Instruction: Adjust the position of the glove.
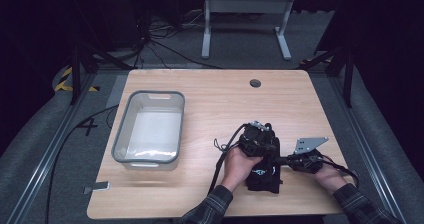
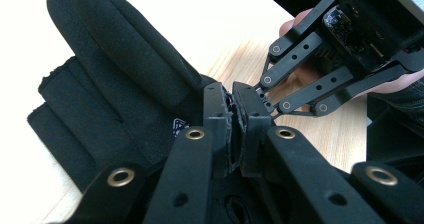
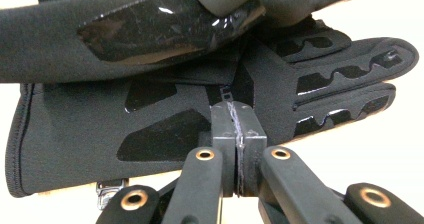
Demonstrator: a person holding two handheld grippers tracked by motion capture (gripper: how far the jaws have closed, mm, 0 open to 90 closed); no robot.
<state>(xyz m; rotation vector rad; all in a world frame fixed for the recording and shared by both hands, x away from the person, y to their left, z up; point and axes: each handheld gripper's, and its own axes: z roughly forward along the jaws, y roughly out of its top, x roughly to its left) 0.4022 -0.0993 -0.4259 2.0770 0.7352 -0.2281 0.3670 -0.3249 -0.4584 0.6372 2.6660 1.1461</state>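
Nearest the person, black fabric gloves with glossy grip patches (image 1: 263, 174) lie stacked on the pale wooden desk (image 1: 210, 104), well right of the grey plastic tub (image 1: 149, 128). The left gripper (image 2: 233, 96) pinches glove fabric, its fingers nearly closed. The right gripper (image 3: 233, 115), fingers pressed together, seems to clamp another fold, probably to separate the pair.

Dim surrounds, overexposed table (image 2: 150, 14), soft closeups
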